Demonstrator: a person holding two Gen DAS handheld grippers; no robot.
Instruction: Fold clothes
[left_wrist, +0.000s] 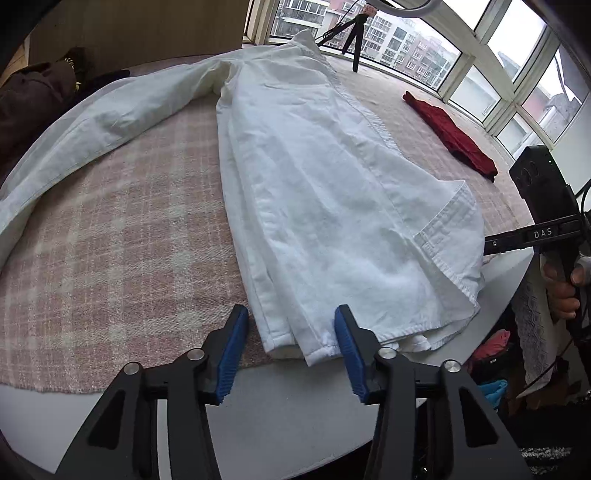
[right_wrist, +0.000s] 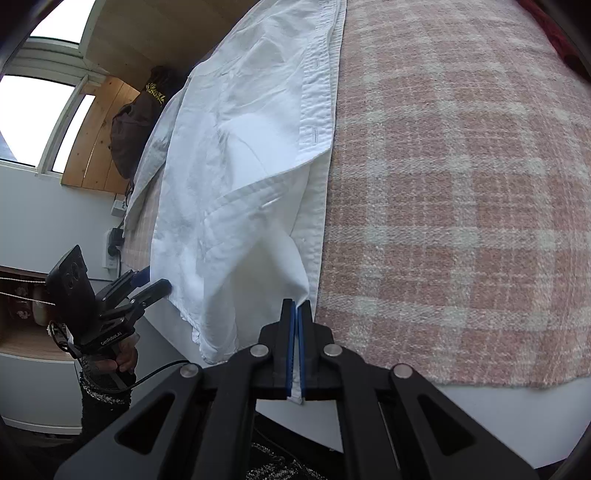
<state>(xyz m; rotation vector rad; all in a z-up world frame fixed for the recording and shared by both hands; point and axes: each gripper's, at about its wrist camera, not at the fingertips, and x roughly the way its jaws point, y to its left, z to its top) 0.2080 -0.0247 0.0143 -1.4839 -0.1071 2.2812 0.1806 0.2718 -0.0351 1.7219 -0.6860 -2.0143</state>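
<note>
Running lengthwise away from both grippers, the white shirt (left_wrist: 314, 192) has its near hem between the left gripper (left_wrist: 291, 332)'s released jaws; the right gripper (right_wrist: 296, 314) clenches the hem's right corner.

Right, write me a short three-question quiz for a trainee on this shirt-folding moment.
1. True or false: the right tool is shut on an edge of the white shirt.
2. What colour is the garment lying on the plaid blanket near the windows? A red, B blue, C green.
3. Fill in: the left tool has its jaws ___, with the shirt's hem between them.

Key: 1 true; 2 A; 3 open.
</note>
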